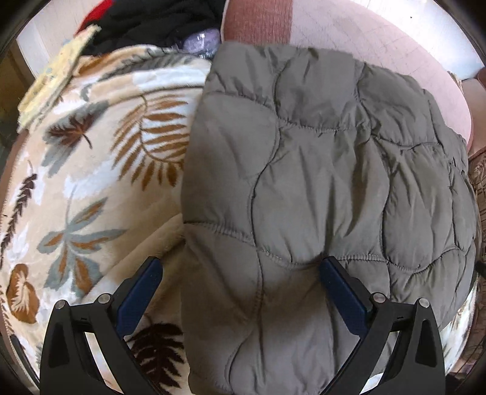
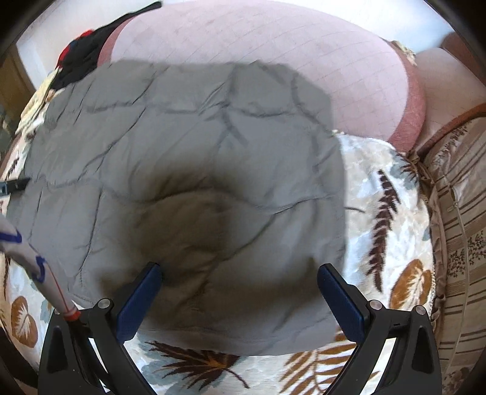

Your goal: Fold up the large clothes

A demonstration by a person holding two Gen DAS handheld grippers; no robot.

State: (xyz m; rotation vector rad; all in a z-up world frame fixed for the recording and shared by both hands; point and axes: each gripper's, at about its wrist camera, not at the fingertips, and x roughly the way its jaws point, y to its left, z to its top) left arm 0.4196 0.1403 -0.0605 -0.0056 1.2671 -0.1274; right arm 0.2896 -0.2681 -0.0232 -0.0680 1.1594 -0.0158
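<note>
Jacket (image 1: 328, 170), grey and quilted, folded into a rough rectangle on a leaf-print blanket (image 1: 91, 170). Left wrist view: left gripper (image 1: 240, 267) spread wide, holding nothing, hanging low over the jacket's near left edge; one blue pad above the blanket, the other over the grey cloth, perhaps just touching. Pink cushion (image 1: 379, 36) beyond the jacket's far edge; dark clothes (image 1: 152, 21) with a bit of red heaped at far left, a yellowish cloth (image 1: 57, 76) beside them.

Right wrist view: right gripper (image 2: 240, 273) likewise wide and empty, straddling the jacket's (image 2: 188, 152) near right part; shadow pooled under it, contact unclear. Jacket's right edge lying on the blanket (image 2: 385, 212), striped cushion (image 2: 461, 218) further right. At far left, a dark tip (image 2: 18, 183) at the jacket's edge, probably the other gripper's finger, and part of a white glove (image 2: 18, 243) with blue marks.

Judged by looks: puffy, light, soft and springy, likely slick shell fabric; stacked layers apt to slide over one another and puff back open. Best gripped deep at an edge or corner, across a stitched seam where the padding is thin, catching every layer at once rather than pinching a smooth bulge. Fold looks nearly finished; perhaps one more halving or a pressing-down left.
</note>
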